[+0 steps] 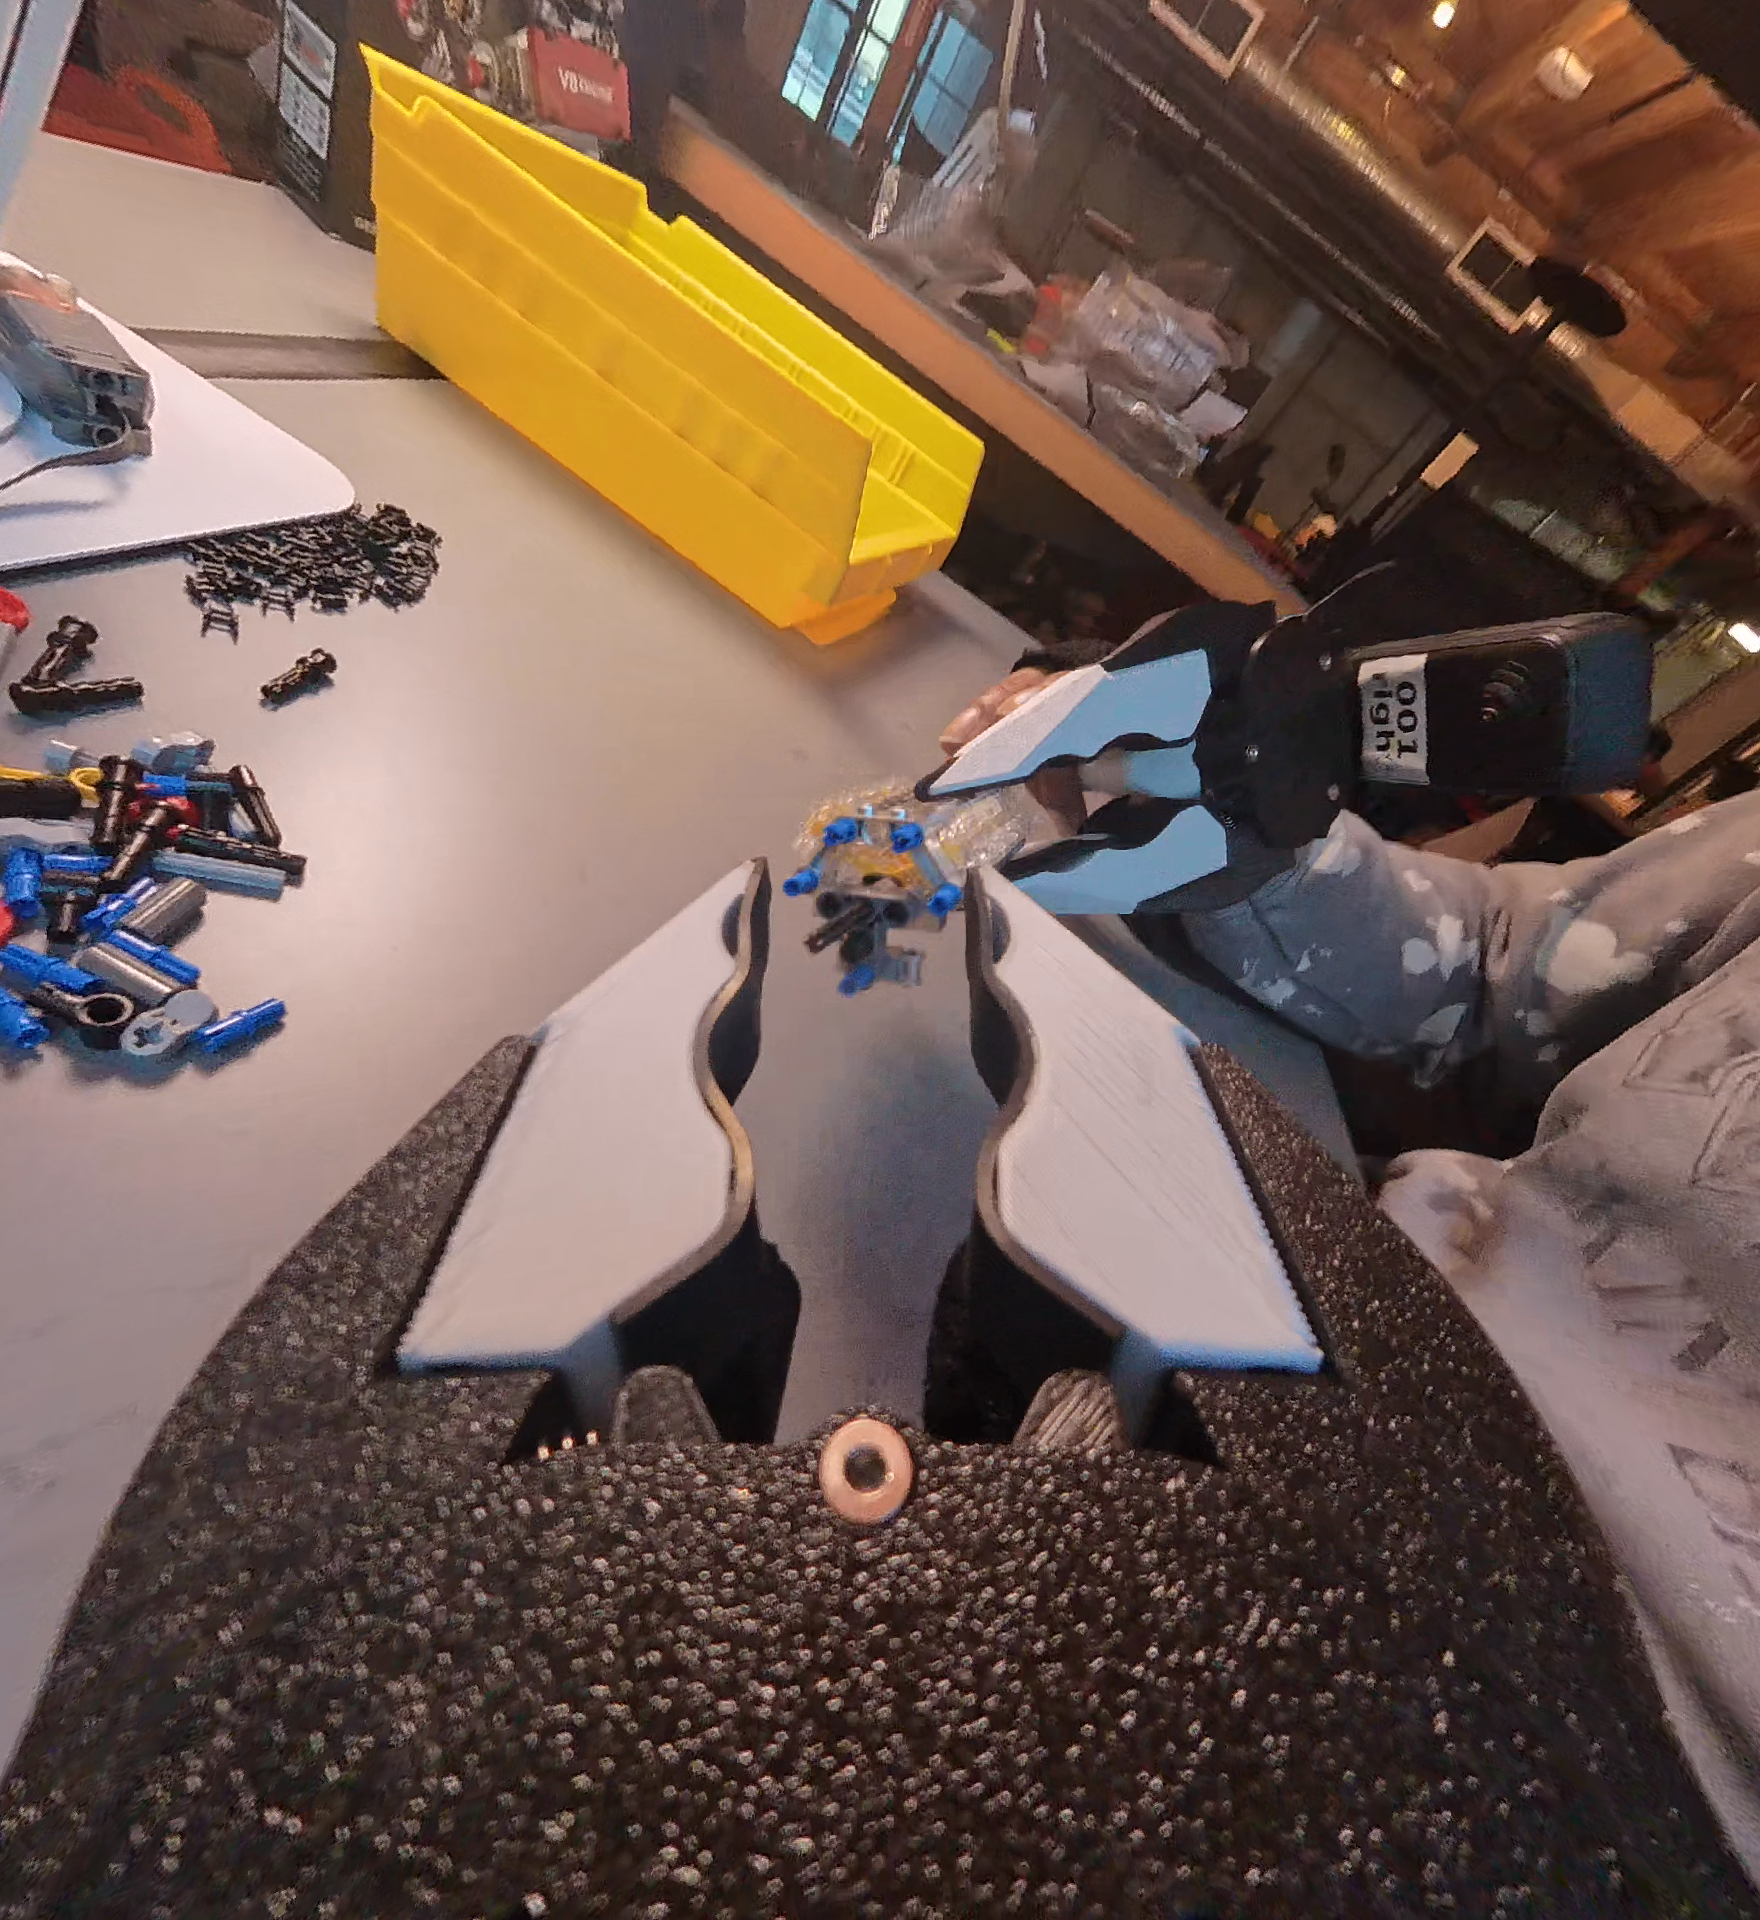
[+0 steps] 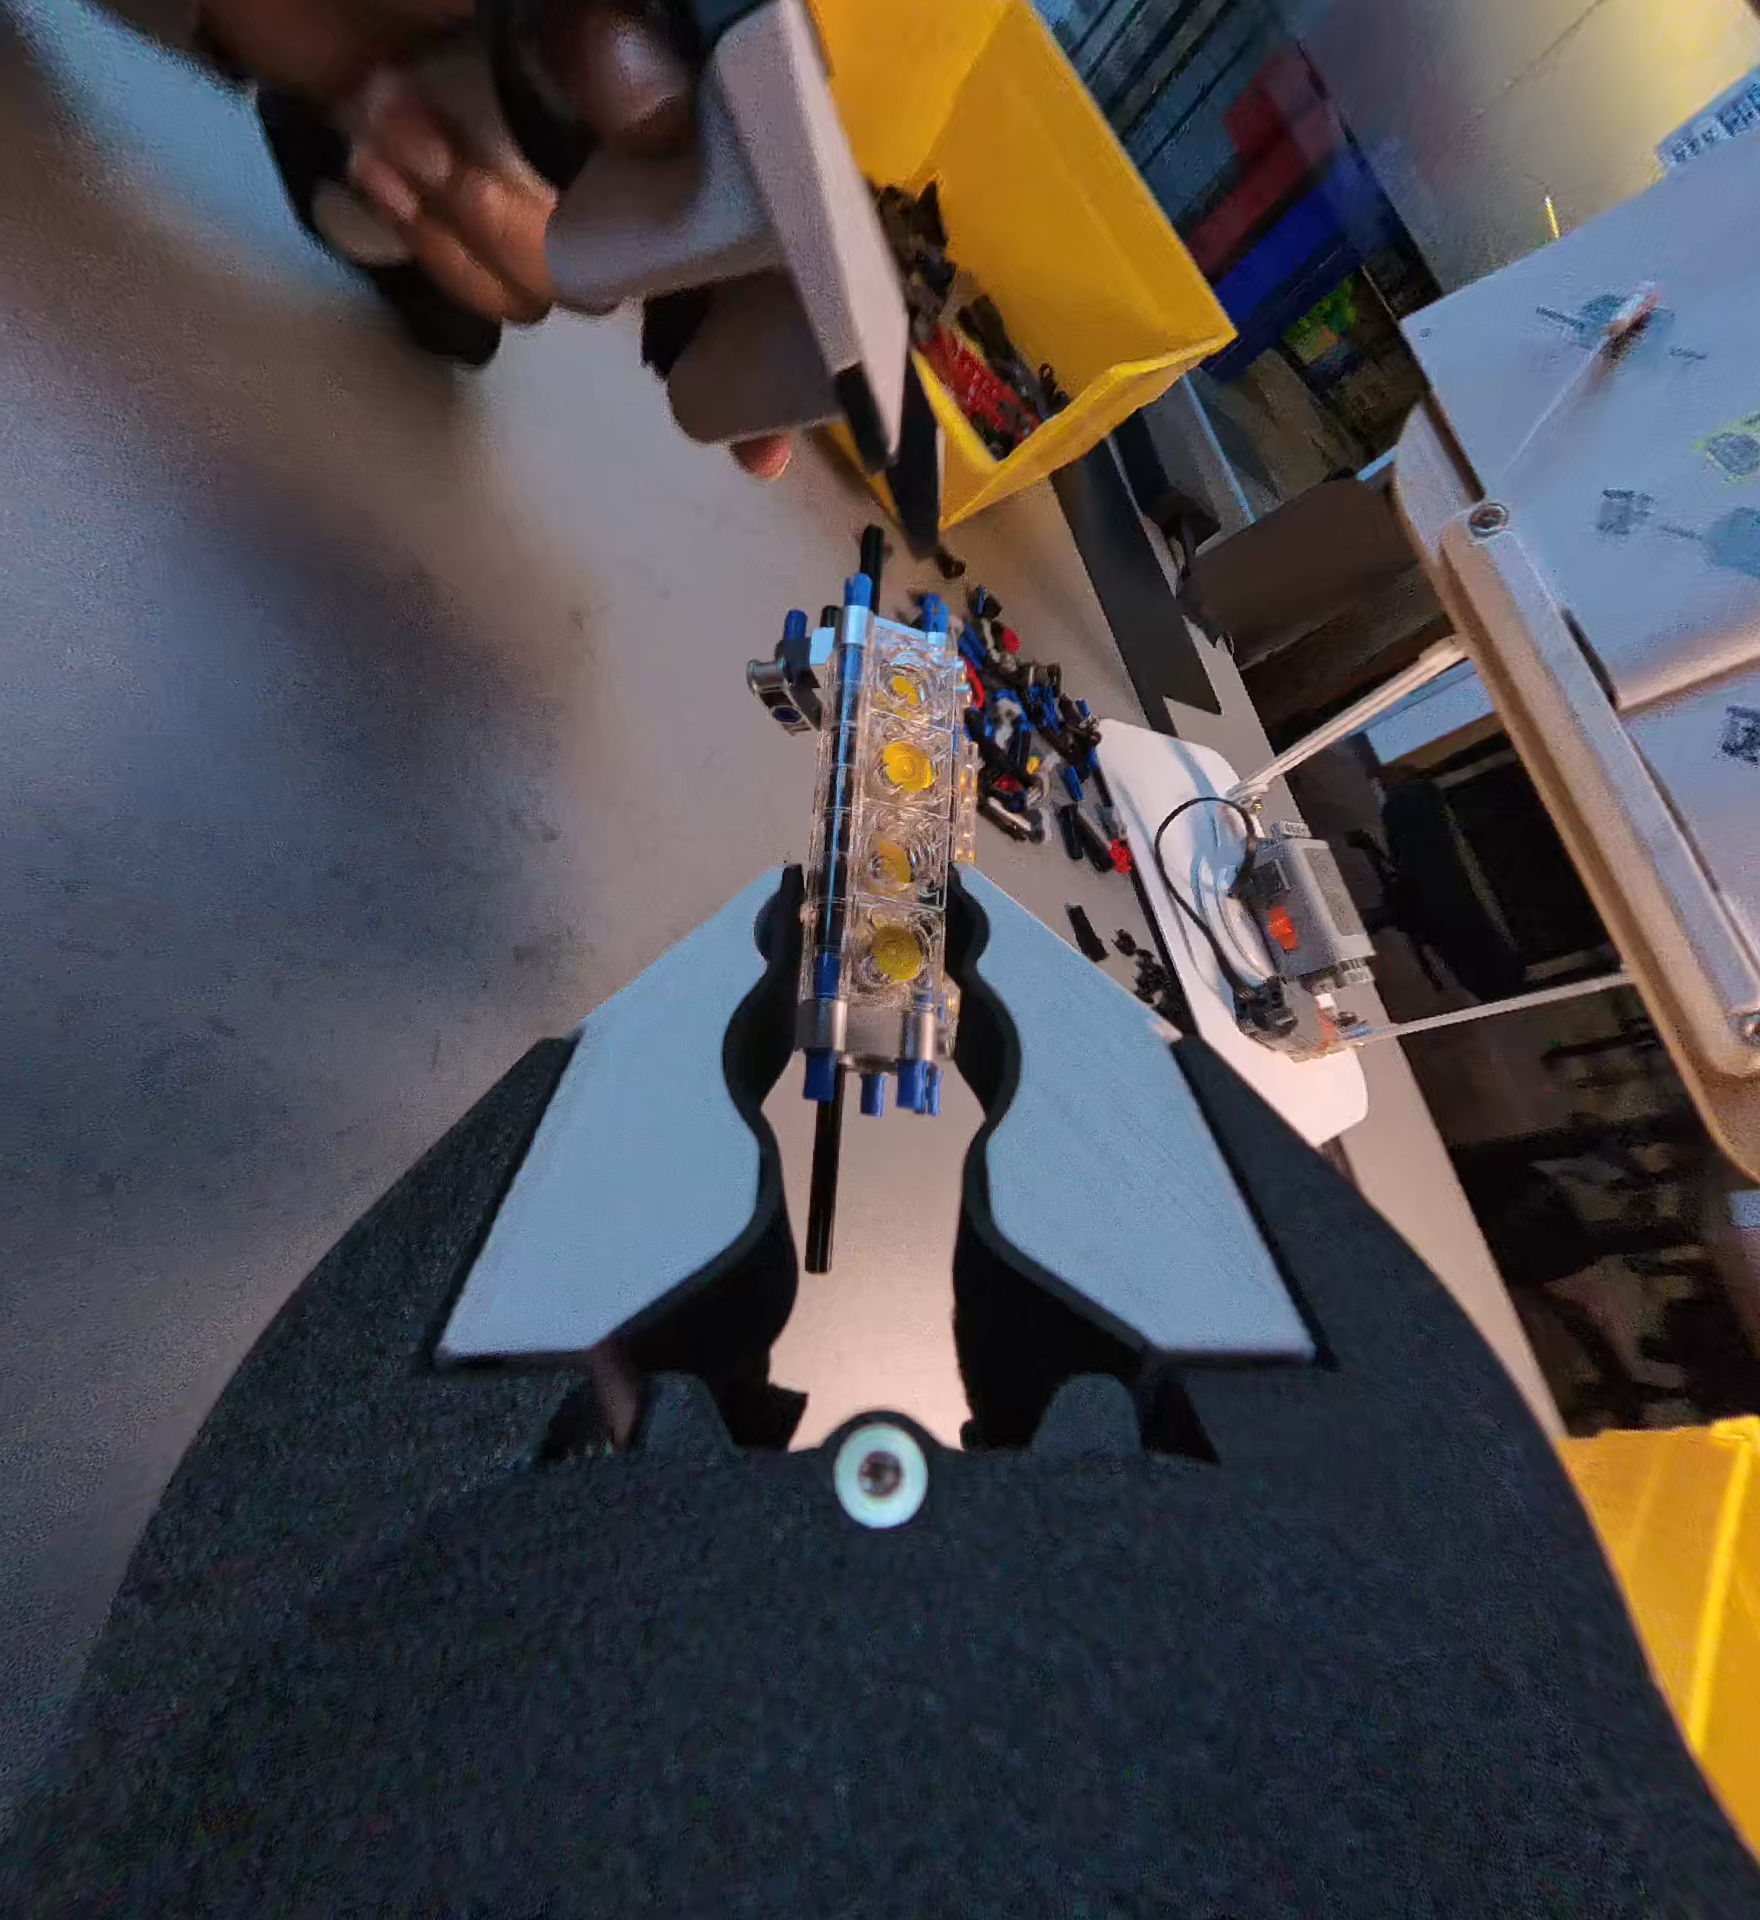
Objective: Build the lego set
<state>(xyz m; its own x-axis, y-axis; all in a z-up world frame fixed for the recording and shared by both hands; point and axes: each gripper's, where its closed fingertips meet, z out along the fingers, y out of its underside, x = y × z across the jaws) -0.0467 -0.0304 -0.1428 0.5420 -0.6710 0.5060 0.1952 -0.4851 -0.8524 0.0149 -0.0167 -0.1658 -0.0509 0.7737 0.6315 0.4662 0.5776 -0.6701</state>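
Above grey table [image 1: 543, 790], right gripper [image 2: 871, 894] clamps clear block assembly [image 2: 886, 831] lengthwise (pointing forward); left gripper [image 1: 865, 883] gapes.

Grey table [image 1: 502, 790]: yellow bin [image 1: 647, 343] far, white plate [image 1: 159, 488] far left, loose toy building pieces [image 1: 97, 894] scattered near left.

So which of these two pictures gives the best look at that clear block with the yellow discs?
The right wrist view: the clear block assembly fills the centre, lengthwise, clamped in the right gripper. The left wrist view shows only its end, small and partly hidden beyond the open left gripper.
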